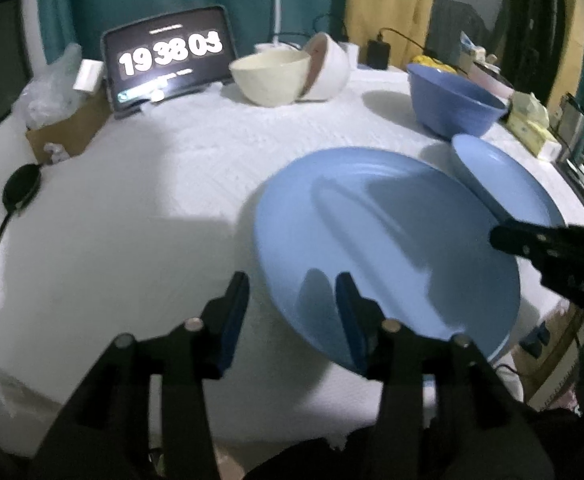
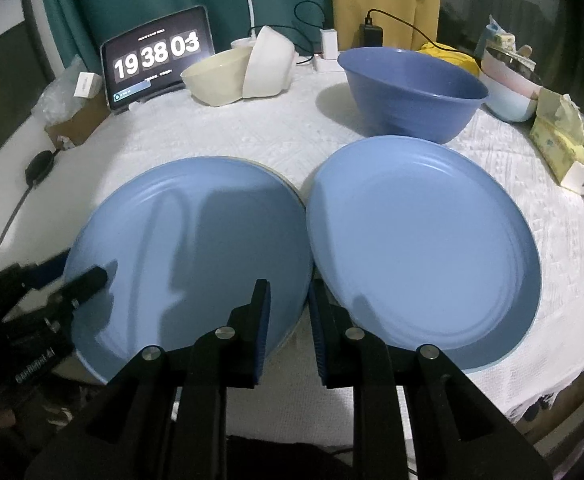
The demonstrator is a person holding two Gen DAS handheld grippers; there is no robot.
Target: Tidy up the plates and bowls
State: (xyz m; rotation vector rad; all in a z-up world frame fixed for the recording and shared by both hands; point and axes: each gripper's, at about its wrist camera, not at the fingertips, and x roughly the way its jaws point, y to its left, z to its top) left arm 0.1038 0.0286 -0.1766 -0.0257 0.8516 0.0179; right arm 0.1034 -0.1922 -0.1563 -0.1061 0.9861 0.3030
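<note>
Two light blue plates lie side by side near the table's front. The left plate (image 2: 196, 248) (image 1: 388, 240) sits by my left gripper (image 1: 292, 284), which is open, its right finger over the plate's near rim. My right gripper (image 2: 290, 288) is open, its jaws straddling the gap where the left plate meets the right plate (image 2: 424, 248) (image 1: 488, 168). A dark blue bowl (image 2: 412, 88) (image 1: 452, 100) stands behind the plates. A cream bowl (image 2: 216, 76) (image 1: 270, 76) and a white bowl (image 2: 270, 64) (image 1: 328, 68) tipped on its side sit at the back.
A tablet clock (image 2: 156, 60) stands at the back left beside a cardboard box (image 2: 76, 120). Stacked pastel bowls (image 2: 508, 92) and tissue packs (image 2: 560, 144) crowd the right edge. A black cable and puck (image 1: 22, 188) lie at the left. The white tablecloth (image 2: 252, 136) covers the round table.
</note>
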